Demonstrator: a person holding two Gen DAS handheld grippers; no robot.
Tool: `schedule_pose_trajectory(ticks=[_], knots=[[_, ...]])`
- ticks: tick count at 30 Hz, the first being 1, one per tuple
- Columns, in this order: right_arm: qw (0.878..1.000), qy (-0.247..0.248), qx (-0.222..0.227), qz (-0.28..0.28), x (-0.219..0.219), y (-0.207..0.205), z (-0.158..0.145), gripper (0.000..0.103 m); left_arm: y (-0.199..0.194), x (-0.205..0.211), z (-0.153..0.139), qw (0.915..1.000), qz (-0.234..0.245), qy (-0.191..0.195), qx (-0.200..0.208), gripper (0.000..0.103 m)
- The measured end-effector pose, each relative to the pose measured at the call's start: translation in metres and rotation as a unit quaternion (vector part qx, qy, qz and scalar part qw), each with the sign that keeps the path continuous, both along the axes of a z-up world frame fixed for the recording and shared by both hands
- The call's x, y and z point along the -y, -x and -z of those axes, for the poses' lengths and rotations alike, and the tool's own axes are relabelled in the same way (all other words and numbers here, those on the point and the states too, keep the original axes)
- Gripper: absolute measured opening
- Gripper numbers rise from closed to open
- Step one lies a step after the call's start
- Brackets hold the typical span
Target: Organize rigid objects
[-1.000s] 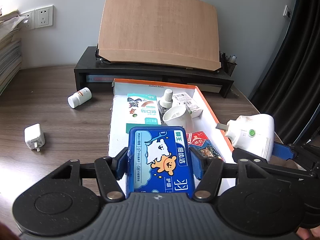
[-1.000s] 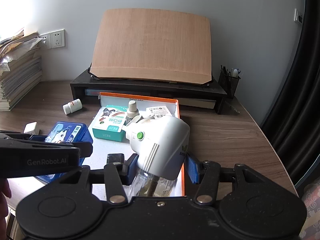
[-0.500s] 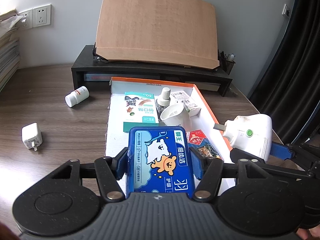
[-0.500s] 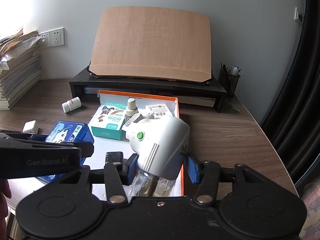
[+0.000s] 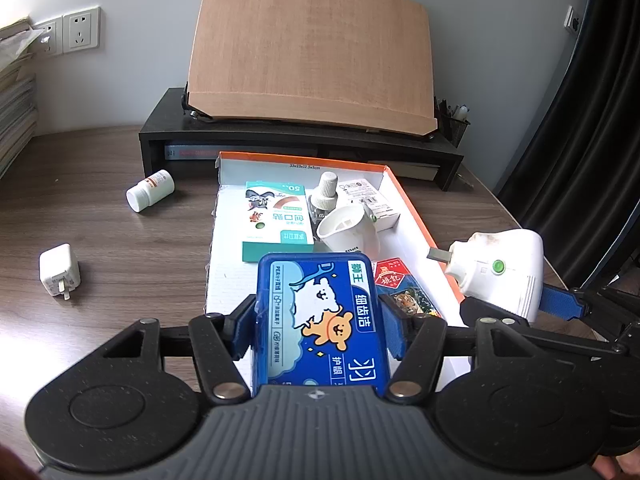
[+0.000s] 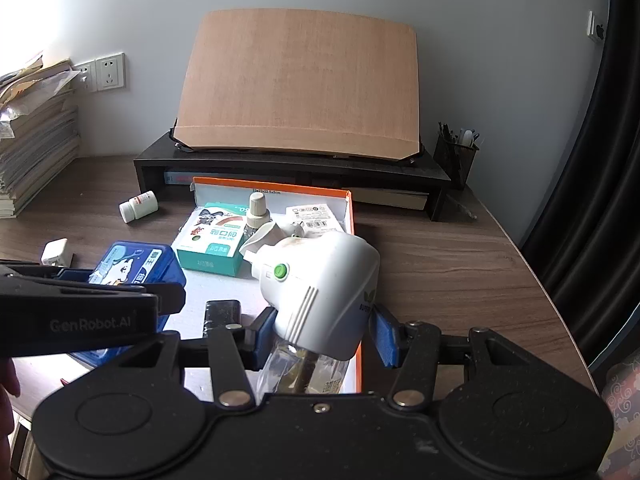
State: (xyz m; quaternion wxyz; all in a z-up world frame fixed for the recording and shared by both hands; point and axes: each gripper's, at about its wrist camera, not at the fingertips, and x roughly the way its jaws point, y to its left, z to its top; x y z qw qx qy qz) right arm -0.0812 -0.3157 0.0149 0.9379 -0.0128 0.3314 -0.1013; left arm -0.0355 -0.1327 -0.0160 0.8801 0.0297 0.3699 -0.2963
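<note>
My left gripper [image 5: 320, 330] is shut on a blue floss-pick box [image 5: 322, 320], held over the near end of the orange-edged cardboard box [image 5: 416, 224]. My right gripper [image 6: 320, 334] is shut on a white plug-in mosquito repeller [image 6: 320, 292] with a green button and a clear bottle under it, above the box's right side. The same repeller [image 5: 500, 276] shows at the right in the left wrist view. Inside the box lie a teal plaster packet [image 5: 278, 216], a small bottle [image 5: 324, 196], a white cup-shaped part [image 5: 348, 228], a white carton [image 5: 372, 200] and a red packet [image 5: 404, 288].
A white pill bottle [image 5: 150, 195] and a white charger plug [image 5: 60, 272] lie on the wooden desk left of the box. A black monitor riser [image 5: 304, 144] with a tilted wooden board stands behind. Stacked papers [image 6: 32, 136] sit far left, a pen holder [image 6: 456, 156] far right.
</note>
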Motion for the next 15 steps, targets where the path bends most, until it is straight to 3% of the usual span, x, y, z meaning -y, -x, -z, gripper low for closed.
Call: schedule_pose_trajectory(ticks=[15], knots=[[1.0, -0.005, -0.016, -0.01, -0.0009, -0.0065, 0.0062, 0.062, -0.0026, -0.0018, 0.0032, 0.9999, -0.008, -0.003, -0.008, 0.063]])
